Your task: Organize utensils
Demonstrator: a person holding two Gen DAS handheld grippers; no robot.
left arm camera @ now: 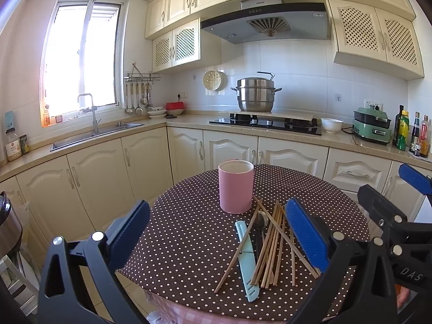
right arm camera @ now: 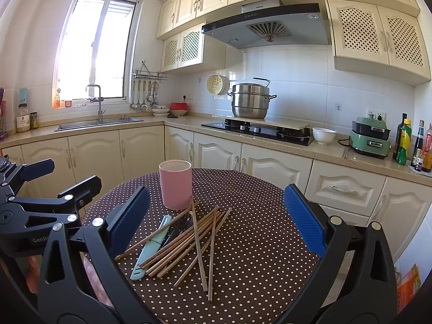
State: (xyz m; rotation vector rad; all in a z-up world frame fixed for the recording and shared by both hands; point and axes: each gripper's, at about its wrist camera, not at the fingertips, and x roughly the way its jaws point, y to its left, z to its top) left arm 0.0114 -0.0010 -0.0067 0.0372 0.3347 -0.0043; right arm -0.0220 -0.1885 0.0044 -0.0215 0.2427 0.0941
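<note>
A pink cylindrical holder (left arm camera: 236, 186) (right arm camera: 175, 184) stands upright on the round table with the brown polka-dot cloth (left arm camera: 189, 232) (right arm camera: 256, 243). In front of it lies a loose pile of several wooden chopsticks (left arm camera: 272, 245) (right arm camera: 189, 243), crossing a light-blue sheathed knife (left arm camera: 247, 259) (right arm camera: 149, 248) and a dark metal spoon (left arm camera: 261, 222) (right arm camera: 185, 222). My left gripper (left arm camera: 218, 237) hovers open above the near table edge, with the pile between its blue pads. My right gripper (right arm camera: 216, 221) is open too, to the right of the left one, holding nothing.
Cream kitchen cabinets and a counter run behind the table, with a sink (left arm camera: 108, 132), a gas hob with a steel steamer pot (left arm camera: 255, 94), a white bowl (left arm camera: 331, 125), a green appliance (left arm camera: 372, 128) and bottles (left arm camera: 413, 135). The right gripper's black frame (left arm camera: 391, 224) sits at the table's right edge.
</note>
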